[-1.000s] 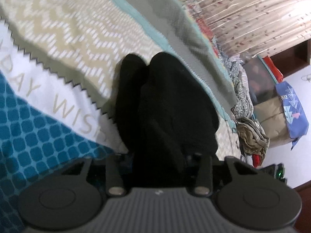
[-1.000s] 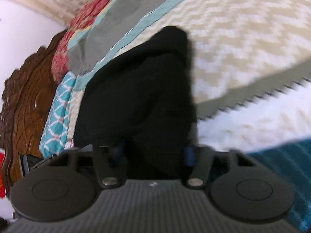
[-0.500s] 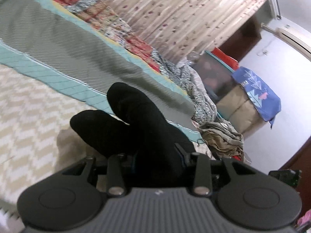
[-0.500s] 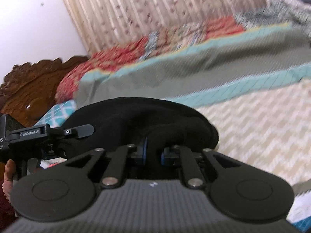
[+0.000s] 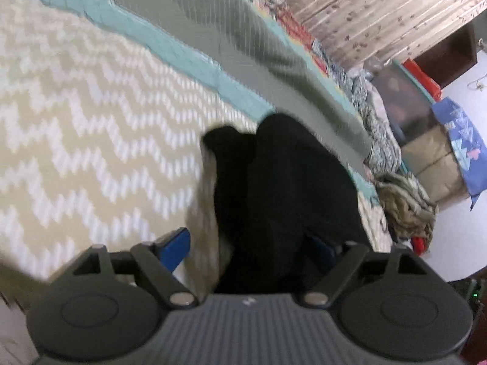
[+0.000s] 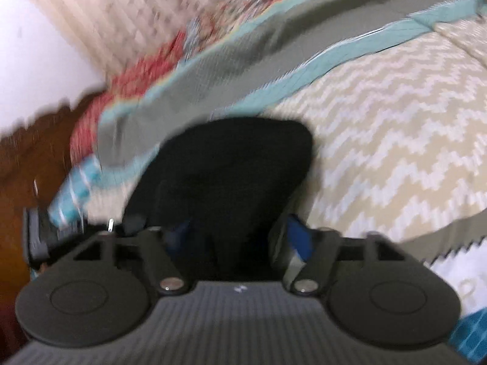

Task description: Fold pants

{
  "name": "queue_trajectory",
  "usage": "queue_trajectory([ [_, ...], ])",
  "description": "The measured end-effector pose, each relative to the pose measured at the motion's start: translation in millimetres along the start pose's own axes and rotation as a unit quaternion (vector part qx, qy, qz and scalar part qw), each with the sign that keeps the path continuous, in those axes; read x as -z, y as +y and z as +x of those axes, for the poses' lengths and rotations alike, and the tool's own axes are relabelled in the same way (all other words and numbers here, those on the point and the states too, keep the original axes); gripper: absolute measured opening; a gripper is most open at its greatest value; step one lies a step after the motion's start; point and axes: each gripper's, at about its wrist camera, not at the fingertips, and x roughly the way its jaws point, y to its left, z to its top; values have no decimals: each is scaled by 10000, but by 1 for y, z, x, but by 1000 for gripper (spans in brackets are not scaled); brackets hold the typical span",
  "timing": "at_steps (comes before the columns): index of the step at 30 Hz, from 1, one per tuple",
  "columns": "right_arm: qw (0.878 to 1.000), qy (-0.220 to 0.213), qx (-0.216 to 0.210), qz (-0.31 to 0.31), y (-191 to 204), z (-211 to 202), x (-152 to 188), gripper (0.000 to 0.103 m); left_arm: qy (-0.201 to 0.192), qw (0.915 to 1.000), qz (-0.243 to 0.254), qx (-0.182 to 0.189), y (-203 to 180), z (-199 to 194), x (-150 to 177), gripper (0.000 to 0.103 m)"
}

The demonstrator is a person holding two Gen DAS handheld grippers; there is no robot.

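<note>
The black pants (image 5: 283,188) lie bunched on the bed, on a cream zigzag-patterned bedspread (image 5: 76,127). In the left wrist view they run from the camera up toward 12 o'clock, ending in 2 rounded lobes near the teal band (image 5: 188,57) of the cover. The left tongs (image 5: 249,243) are opening: the blue pad at 9 o'clock stands clear of the cloth, the pad at 3 o'clock is half hidden behind it, and the pants sit between them unpressed. The right tongs (image 6: 240,237) are opening too, with the dark fabric (image 6: 231,176) between the 2 blue pads and not pinched.

Around the pants, a grey-green quilted strip (image 5: 243,45) lies beyond the teal band, then a red patterned blanket (image 6: 127,91). At 3 o'clock in the left view a heap of crumpled clothes (image 5: 404,210) sits beside cardboard boxes (image 5: 432,158) under a blue cloth (image 5: 462,140). A striped curtain (image 5: 380,9) hangs behind. In the right view a carved wooden headboard (image 6: 33,158) stands at 9 o'clock against a white wall (image 6: 27,45). Both views are blurred.
</note>
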Motion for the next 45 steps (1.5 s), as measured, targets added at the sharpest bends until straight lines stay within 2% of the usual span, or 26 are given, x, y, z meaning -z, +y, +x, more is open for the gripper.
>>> queue_trajectory([
  [3,9971,105,-147,736,-25,8,-16,81,-19,9991,-392,185,7,2,-15,91],
  [7,9899,379,-143,1356,-42,39,-27,81,495,9963,-552,438,4,38,-23,91],
  [8,9886,414,-207,1435,-43,45,-28,81,634,9954,-560,445,3,49,-22,89],
  [10,9876,519,-301,1449,-36,56,-33,80,599,9954,-519,546,2,61,-15,79],
  [11,9882,631,-336,1357,-29,61,-32,66,557,9951,-523,628,0,64,-12,64],
  [12,9878,756,-365,1314,-25,64,-32,58,523,9937,-628,771,1,64,-9,50],
  [14,9914,697,-267,1071,-12,63,-33,44,400,9924,-783,859,1,58,-9,39],
  [15,9948,605,-238,782,-2,60,-38,41,332,9931,-703,878,-4,53,-12,34],
  [18,9994,139,-287,-111,30,53,-65,25,2,9942,-312,1026,-26,36,-35,33],
  [21,9972,-350,-566,-349,48,58,-100,22,-391,9930,212,1096,-48,28,-72,33],
  [23,9950,-599,-600,-524,56,69,-125,22,-568,9916,600,996,-61,34,-94,33],
  [26,9950,-712,-420,-569,53,99,-147,22,-519,9932,722,745,-62,55,-111,35],
  [28,9983,-458,-148,-332,36,131,-151,26,-252,9981,525,220,-51,88,-116,39],
  [29,9993,-280,102,-212,28,146,-148,31,-68,9990,399,-179,-44,109,-113,41],
  [30,9988,-76,478,-122,16,160,-142,34,39,9977,348,-578,-37,127,-109,52],
  [31,9961,113,867,-102,10,175,-136,46,-67,9962,300,-818,-30,136,-103,60],
  [32,9946,65,1037,-62,1,178,-126,61,-222,9964,184,-792,-24,138,-97,65],
  [34,9957,-178,901,106,-6,166,-117,61,-350,9966,118,-737,-25,135,-92,66],
  [36,9955,-214,902,191,-5,150,-112,62,-347,9952,187,-898,-33,127,-86,67],
  [39,9963,-588,529,348,-3,117,-91,62,-667,9930,33,-976,-42,94,-78,68],
  [40,9967,-516,470,419,-3,112,-84,62,-727,9921,-43,-1022,-43,84,-70,68],
  [43,9948,-257,976,130,7,88,-51,63,-529,9895,-112,-1340,-48,68,-45,67],
  [45,9945,-259,1014,-48,17,64,-34,63,-552,9869,182,-1503,-62,51,-26,66],
])
